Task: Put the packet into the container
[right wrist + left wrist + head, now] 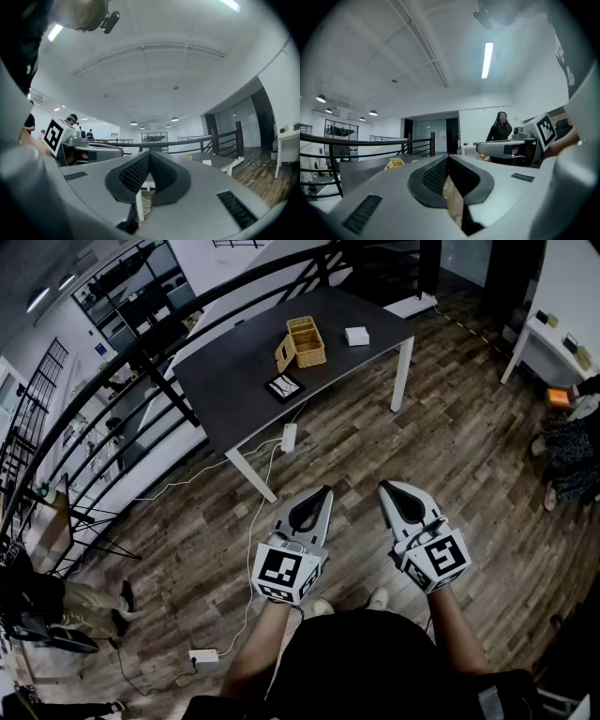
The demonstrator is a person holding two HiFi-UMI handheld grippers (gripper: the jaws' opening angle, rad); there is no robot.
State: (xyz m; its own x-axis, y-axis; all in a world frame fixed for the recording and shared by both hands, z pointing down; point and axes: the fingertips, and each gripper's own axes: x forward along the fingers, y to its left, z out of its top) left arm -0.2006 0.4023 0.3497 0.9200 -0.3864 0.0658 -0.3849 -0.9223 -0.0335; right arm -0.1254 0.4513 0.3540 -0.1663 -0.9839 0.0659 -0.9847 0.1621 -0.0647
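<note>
Floor: brown wood-plank floor (469, 446), grey-brown tones, runs across the whole room.
Surface: dark grey rectangular table top (234, 371) on white square legs (401, 376), just beside the railing.
Railing: black metal bar railing (103, 399), curves along the left side.
Side furniture: white table (553, 338) at right edge, well apart from the surface.
Floor clutter: white power strip (203, 655) near the bottom left.
Walls: plain white wall (525, 93); dark doorway (452, 133) at far end.
Ceiling: white ceiling (154, 70).
Light: long fluorescent tube (487, 60), lit; round ceiling lamps (320, 99), lit.
</note>
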